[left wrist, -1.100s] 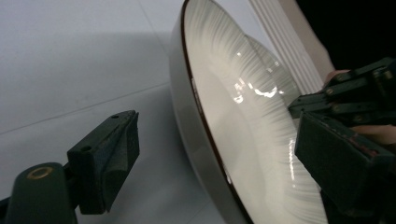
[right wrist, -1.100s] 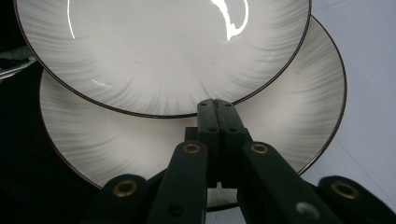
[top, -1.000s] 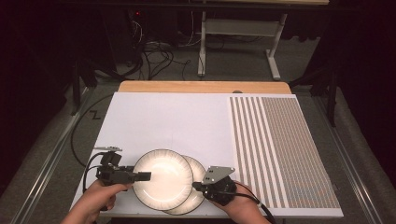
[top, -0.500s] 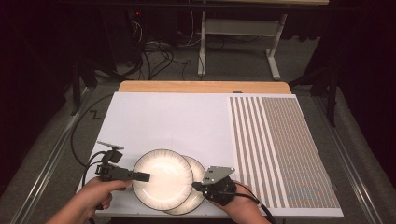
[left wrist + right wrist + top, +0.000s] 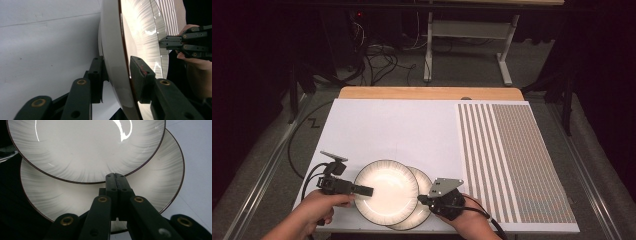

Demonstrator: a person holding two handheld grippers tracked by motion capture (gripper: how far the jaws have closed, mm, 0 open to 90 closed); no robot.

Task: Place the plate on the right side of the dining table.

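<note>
Upper plate [image 5: 387, 191] lies flat, face up, left gripper [image 5: 363, 190] clamping its rim.

left gripper [image 5: 368, 190]: lower left of high view, held level, pointing right; jaws have just been closing and now stand on both sides of a plate rim | left hand [image 5: 319, 206]: grasps its body from below | right gripper [image 5: 423, 199]: bottom centre, jaws pressed together, pointing left | right hand [image 5: 464, 216]: behind it
</note>
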